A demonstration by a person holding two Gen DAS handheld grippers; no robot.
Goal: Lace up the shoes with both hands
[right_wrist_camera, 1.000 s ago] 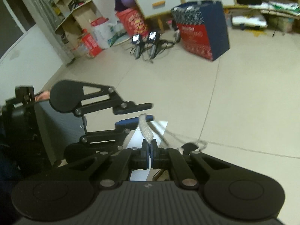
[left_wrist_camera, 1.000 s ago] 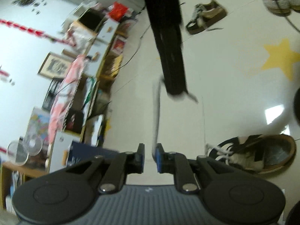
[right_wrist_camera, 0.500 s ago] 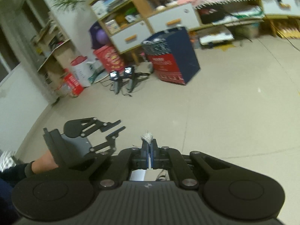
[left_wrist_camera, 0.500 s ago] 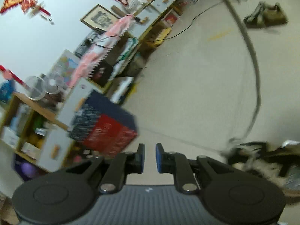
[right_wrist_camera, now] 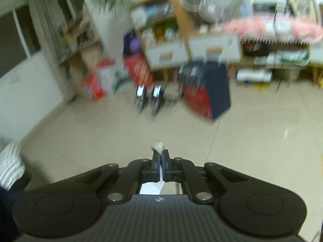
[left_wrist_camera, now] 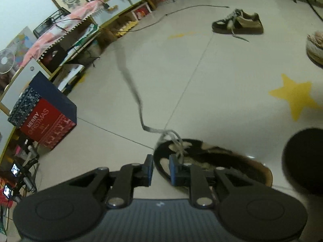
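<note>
Left gripper (left_wrist_camera: pixel 159 168) jaws were opening, narrow gap, nothing between, over the brown-and-black suede shoe (left_wrist_camera: pixel 212 161) at lower centre. Right gripper (right_wrist_camera: pixel 160 158) was clamped on the grey woven lace end (right_wrist_camera: pixel 158 146), mid-frame.

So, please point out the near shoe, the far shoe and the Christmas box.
near shoe (left_wrist_camera: pixel 220 162), left wrist view, its dark upper.
far shoe (left_wrist_camera: pixel 242 23), left wrist view, its side.
Christmas box (left_wrist_camera: pixel 48 121), left wrist view, red printed face.
</note>
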